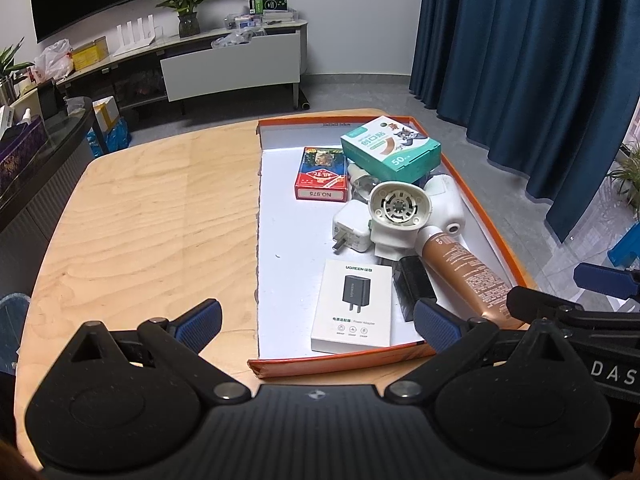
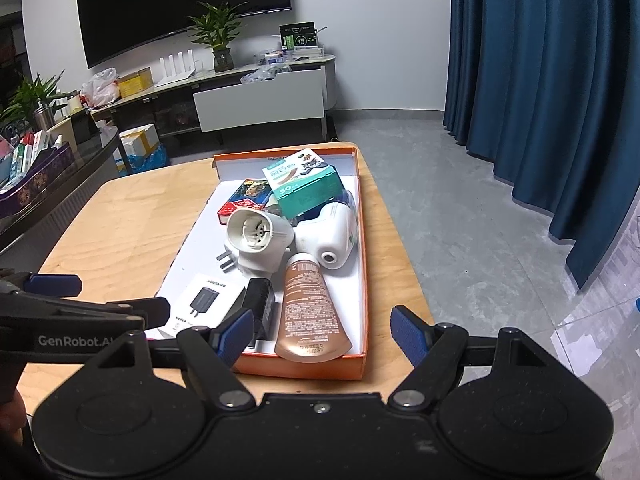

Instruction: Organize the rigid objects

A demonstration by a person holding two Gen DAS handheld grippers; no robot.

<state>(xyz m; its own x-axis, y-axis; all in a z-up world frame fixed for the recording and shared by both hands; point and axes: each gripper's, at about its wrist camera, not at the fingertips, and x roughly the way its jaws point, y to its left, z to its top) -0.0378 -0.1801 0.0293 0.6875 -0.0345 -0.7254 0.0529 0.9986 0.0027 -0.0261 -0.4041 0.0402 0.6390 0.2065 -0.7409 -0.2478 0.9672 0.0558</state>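
An orange-rimmed shallow box (image 1: pixel 484 208) (image 2: pixel 362 256) lies on the wooden table (image 1: pixel 152 220) (image 2: pixel 132 220). In it lie a white charger box (image 1: pixel 352 306) (image 2: pixel 204 300), a black adapter (image 1: pixel 414 284) (image 2: pixel 262 302), a brown tube (image 1: pixel 468 276) (image 2: pixel 310 312), a white plug-in device (image 1: pixel 398 212) (image 2: pixel 256 242), a white plug (image 1: pixel 351 228), a red card box (image 1: pixel 322 174) (image 2: pixel 246 198), a teal plaster box (image 1: pixel 390 148) (image 2: pixel 304 186) and a white dispenser (image 1: pixel 444 200) (image 2: pixel 328 236). My left gripper (image 1: pixel 318 322) is open and empty at the box's near edge. My right gripper (image 2: pixel 324 338) is open and empty over the tube's near end.
A TV stand (image 1: pixel 232 60) (image 2: pixel 260 96) with a plant, router and boxes stands against the far wall. Blue curtains (image 1: pixel 532 60) (image 2: pixel 552 80) hang on the right. A dark side table (image 1: pixel 36 148) (image 2: pixel 48 176) with clutter stands on the left. Bare table wood lies left of the box.
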